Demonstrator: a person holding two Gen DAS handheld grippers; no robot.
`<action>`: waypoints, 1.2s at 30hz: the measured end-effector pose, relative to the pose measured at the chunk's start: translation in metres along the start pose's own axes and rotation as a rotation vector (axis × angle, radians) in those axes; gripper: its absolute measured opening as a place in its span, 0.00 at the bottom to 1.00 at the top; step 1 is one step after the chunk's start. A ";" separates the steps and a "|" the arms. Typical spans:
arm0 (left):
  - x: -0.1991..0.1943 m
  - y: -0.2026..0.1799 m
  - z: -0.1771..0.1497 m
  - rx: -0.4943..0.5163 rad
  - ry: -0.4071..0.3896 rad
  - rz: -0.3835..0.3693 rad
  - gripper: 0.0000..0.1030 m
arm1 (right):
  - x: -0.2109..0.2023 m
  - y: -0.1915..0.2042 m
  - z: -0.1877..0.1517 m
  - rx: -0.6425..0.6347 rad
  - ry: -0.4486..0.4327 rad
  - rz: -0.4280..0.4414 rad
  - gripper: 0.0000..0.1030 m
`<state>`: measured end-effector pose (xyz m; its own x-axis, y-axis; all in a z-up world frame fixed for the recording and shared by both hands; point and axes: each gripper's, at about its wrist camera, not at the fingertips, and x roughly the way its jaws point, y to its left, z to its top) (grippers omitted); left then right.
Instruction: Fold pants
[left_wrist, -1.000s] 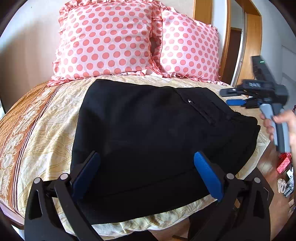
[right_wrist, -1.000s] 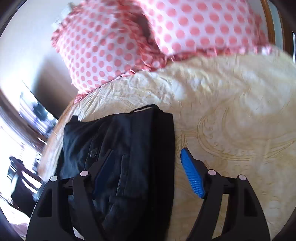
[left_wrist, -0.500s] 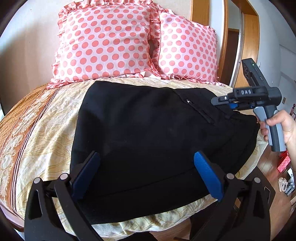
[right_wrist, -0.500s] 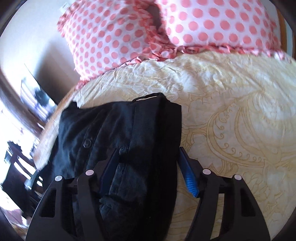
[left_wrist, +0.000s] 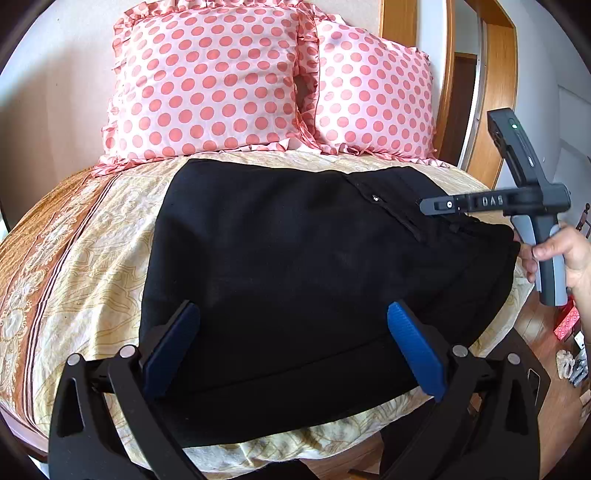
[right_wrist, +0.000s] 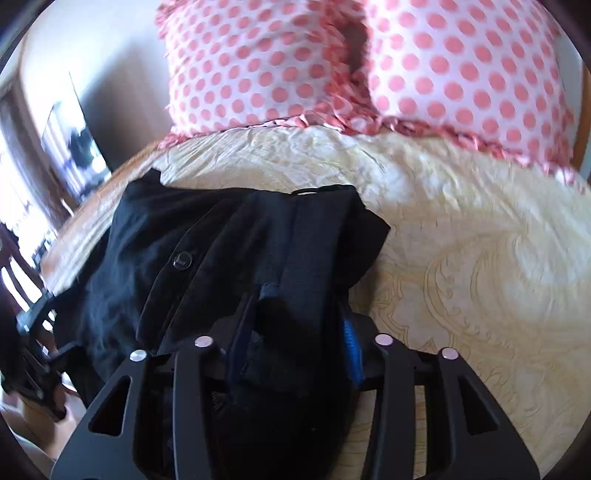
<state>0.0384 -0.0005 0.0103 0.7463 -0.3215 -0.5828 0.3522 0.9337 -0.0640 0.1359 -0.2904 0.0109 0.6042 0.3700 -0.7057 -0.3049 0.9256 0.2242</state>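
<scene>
Black pants (left_wrist: 295, 266) lie folded flat on the bed, waistband end to the right. My left gripper (left_wrist: 293, 347) hovers open over their near edge, with both blue pads apart above the cloth. In the left wrist view a hand holds my right gripper (left_wrist: 456, 218) at the waistband end. In the right wrist view the right gripper (right_wrist: 295, 332) has its jaws closing on a bunched band of the pants (right_wrist: 221, 251). Cloth fills the gap and touches both blue pads (right_wrist: 351, 347). A button (right_wrist: 181, 260) shows on the waistband.
Two pink polka-dot pillows (left_wrist: 207, 81) lean against the wall at the head of the bed. The yellow patterned bedspread (left_wrist: 74, 258) lies bare left of the pants and beyond them (right_wrist: 480, 258). The bed's edge drops to a wooden floor (left_wrist: 554, 387) with small clutter.
The right gripper slid in over the waistband end and rolled, and its jaws narrowed until cloth filled the gap. The left gripper stayed still and open.
</scene>
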 end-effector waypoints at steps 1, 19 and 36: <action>0.000 0.000 0.000 0.004 -0.003 0.000 0.98 | 0.002 -0.006 0.000 0.033 0.006 0.018 0.49; -0.043 0.084 0.039 -0.252 -0.127 -0.064 0.98 | -0.009 0.027 -0.007 -0.142 -0.086 -0.048 0.23; 0.055 0.135 0.066 -0.515 0.271 -0.354 0.86 | -0.001 0.008 -0.009 -0.020 -0.073 0.031 0.23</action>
<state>0.1645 0.0979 0.0229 0.4440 -0.6336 -0.6336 0.1855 0.7568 -0.6268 0.1261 -0.2843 0.0076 0.6459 0.4039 -0.6478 -0.3383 0.9121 0.2314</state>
